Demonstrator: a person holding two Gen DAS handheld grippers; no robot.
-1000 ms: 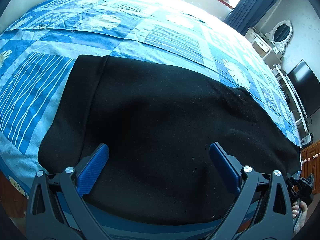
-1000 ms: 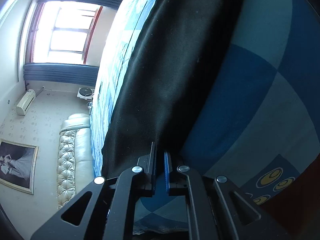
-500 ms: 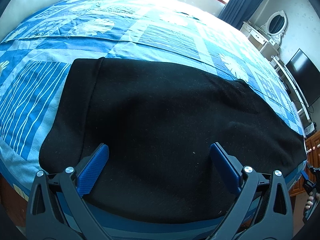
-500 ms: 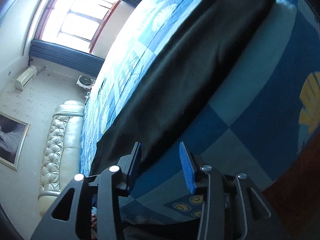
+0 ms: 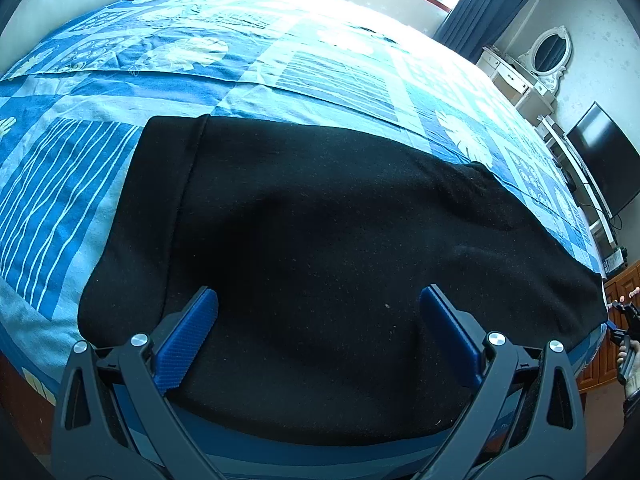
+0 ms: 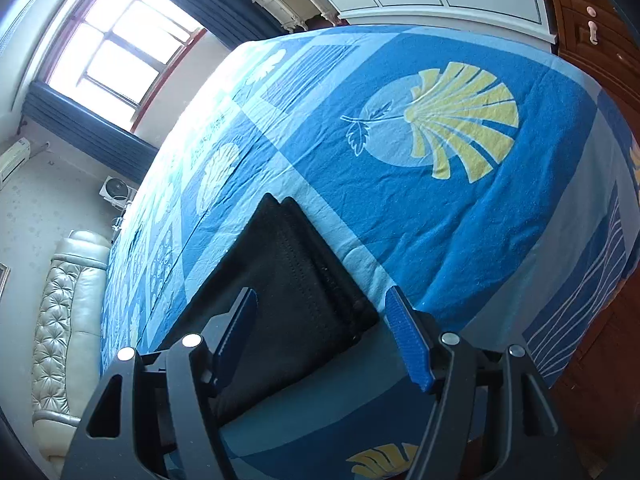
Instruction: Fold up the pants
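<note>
Black pants (image 5: 320,248) lie flat across the near part of a bed with a blue patterned cover (image 5: 280,64), waistband at the left. My left gripper (image 5: 318,332) is open and empty, hovering over the pants' near edge. In the right wrist view my right gripper (image 6: 324,336) is open and empty just above the hem end of the pants (image 6: 292,292), whose stitched cuff lies between the fingers. The right gripper also shows at the far right edge of the left wrist view (image 5: 624,328), off the bed's corner.
A padded headboard (image 6: 68,320) stands at the bed's far left. A white dresser with an oval mirror (image 5: 548,56), a wall TV (image 5: 604,160) and wooden cabinets (image 6: 592,12) line the right side. Windows with dark curtains (image 6: 116,60) are behind.
My right gripper went from shut at the pants' edge to wide open, let go, and swung round to face the hem end. The left gripper stayed open and rose slightly.
</note>
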